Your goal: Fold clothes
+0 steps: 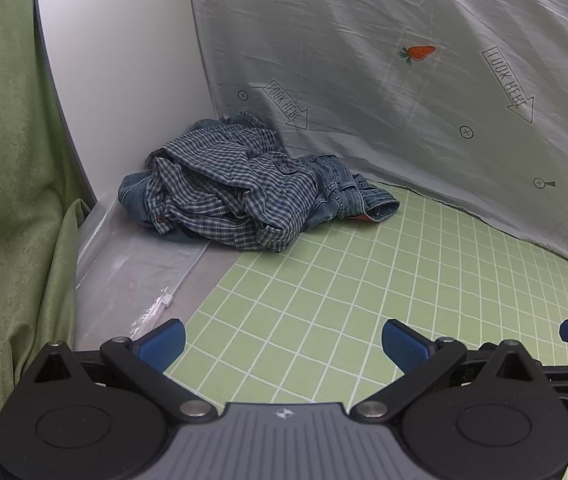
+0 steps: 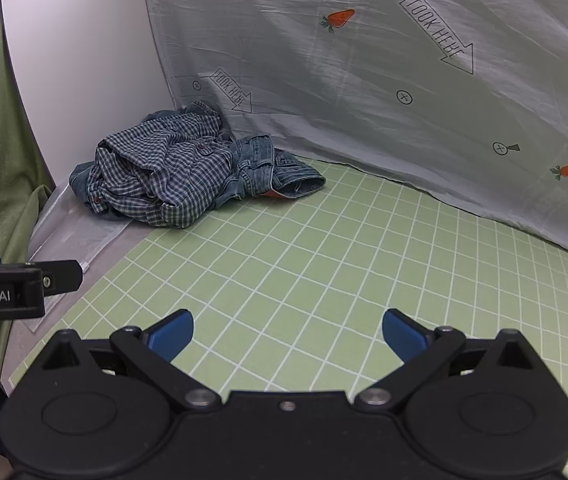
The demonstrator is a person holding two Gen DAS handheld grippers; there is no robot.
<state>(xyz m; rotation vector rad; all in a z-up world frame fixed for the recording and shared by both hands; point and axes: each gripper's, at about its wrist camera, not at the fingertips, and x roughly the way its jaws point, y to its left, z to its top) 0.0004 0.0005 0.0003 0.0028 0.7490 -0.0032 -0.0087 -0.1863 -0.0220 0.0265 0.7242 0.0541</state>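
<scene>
Tools both hang spread and empty, left tool (image 1: 282, 346) and right tool (image 2: 288, 334), well short of the clothes; plaid shirt (image 1: 219, 188) lies crumpled over jeans (image 1: 348, 192) in the desk's (image 1: 364, 300) far corner; unfolded, so pulling one garment free seems next.

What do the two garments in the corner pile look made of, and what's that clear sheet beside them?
Checked shirt: thin woven cloth, probably cotton, matte; it crumples in fine soft folds. Blue garment beneath it: denim, judging by its faded wash and thick stitched hems. Clear sheet: glossy plastic film, likely a bag; it shows glare and crinkles.
</scene>
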